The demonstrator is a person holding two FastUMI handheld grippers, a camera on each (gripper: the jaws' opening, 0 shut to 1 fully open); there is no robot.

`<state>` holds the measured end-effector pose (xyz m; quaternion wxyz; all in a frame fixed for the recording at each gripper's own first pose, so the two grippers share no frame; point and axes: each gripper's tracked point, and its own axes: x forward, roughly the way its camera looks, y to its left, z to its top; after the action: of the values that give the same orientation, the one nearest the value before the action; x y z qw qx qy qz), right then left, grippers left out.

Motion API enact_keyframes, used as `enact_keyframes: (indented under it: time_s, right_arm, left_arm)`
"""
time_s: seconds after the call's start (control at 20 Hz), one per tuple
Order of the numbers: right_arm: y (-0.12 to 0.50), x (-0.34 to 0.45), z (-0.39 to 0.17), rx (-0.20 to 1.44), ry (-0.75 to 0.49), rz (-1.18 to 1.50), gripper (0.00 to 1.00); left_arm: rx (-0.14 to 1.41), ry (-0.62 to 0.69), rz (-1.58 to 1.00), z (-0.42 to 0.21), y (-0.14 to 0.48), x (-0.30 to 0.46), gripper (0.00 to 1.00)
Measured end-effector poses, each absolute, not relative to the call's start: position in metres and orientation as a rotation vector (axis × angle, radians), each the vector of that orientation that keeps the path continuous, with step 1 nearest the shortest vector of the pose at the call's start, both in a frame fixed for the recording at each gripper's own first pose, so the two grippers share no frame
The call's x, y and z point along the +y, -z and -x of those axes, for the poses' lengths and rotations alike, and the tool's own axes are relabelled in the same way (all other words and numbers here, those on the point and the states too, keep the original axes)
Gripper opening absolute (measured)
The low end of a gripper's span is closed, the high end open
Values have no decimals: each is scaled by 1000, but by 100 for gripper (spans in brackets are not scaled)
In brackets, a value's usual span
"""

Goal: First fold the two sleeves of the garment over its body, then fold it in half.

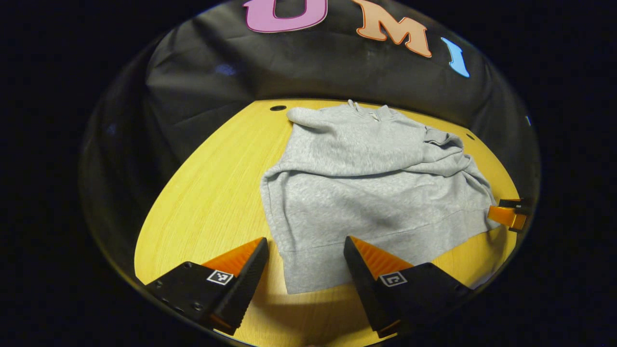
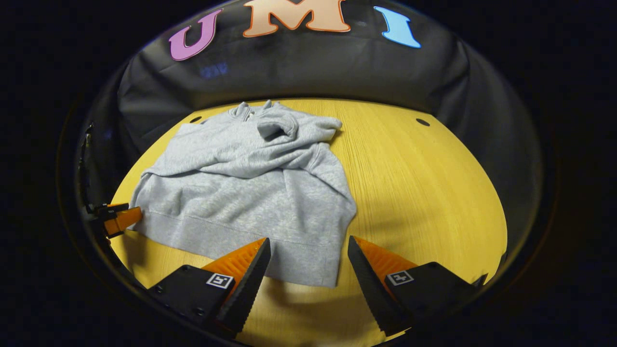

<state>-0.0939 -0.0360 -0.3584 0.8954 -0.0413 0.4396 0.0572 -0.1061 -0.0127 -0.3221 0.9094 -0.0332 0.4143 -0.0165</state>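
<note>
Presently you are holding both tools low over the near edge of the desk (image 1: 207, 193), each one spread wide and gripping nothing. Your left hand-held gripper (image 1: 306, 250) is hovering at the near left corner of the grey sweatshirt (image 1: 366, 193), its hem lying in the gap between the fingers — whether they touch the cloth cannot be told. Your right hand-held gripper (image 2: 308, 250) is hovering likewise at the near right corner of the hem. In the right gripper view the left tool is showing at the far left, just beside the hem's other corner.

The sweatshirt is lying flat on the desk, collar (image 2: 253, 111) toward the booth wall, hem toward you. Both sleeves are lying folded across the body — the right sleeve (image 2: 284, 130) is bunching somewhat near the shoulder. The lower half is lying unfolded.
</note>
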Motion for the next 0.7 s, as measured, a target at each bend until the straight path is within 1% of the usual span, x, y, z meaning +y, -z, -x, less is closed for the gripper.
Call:
enact_keyframes:
  time_s: [0.05,0.1,0.15,0.25,0.3,0.4,0.45,0.5,0.55,0.6,0.65,0.7]
  right_arm:
    - [362,-33,97,926,-124,78,97]
    - [363,-32,99,936,-127,71,99]
    - [362,-32,97,927,-124,62,97]
    - [363,-32,97,932,-127,64,99]
    - [364,-32,97,935,-131,73,97]
    - [365,-30,97,943,-148,68,97]
    - [364,-28,96,945,-157,64,93]
    - [365,-27,95,944,-165,62,85]
    - [365,-26,94,945,-171,52,72]
    - [365,-25,94,950,-170,40,65]
    - [366,-25,94,958,-173,35,55]
    - [366,-25,92,962,-184,37,54]
  left_arm:
    - [841,30,77,104,324,-13,92]
    - [842,31,73,106,324,-13,90]
    - [827,33,69,106,323,-12,91]
    - [829,23,77,106,323,-14,89]
    - [834,29,76,106,324,-14,89]
    - [839,44,67,106,324,-18,83]
    - [841,56,72,104,324,-21,77]
    - [842,73,64,104,322,-21,74]
    - [848,96,65,104,322,-24,66]
    - [853,104,64,102,324,-26,60]
    - [861,111,66,100,325,-27,50]
    - [859,127,81,99,323,-31,50]
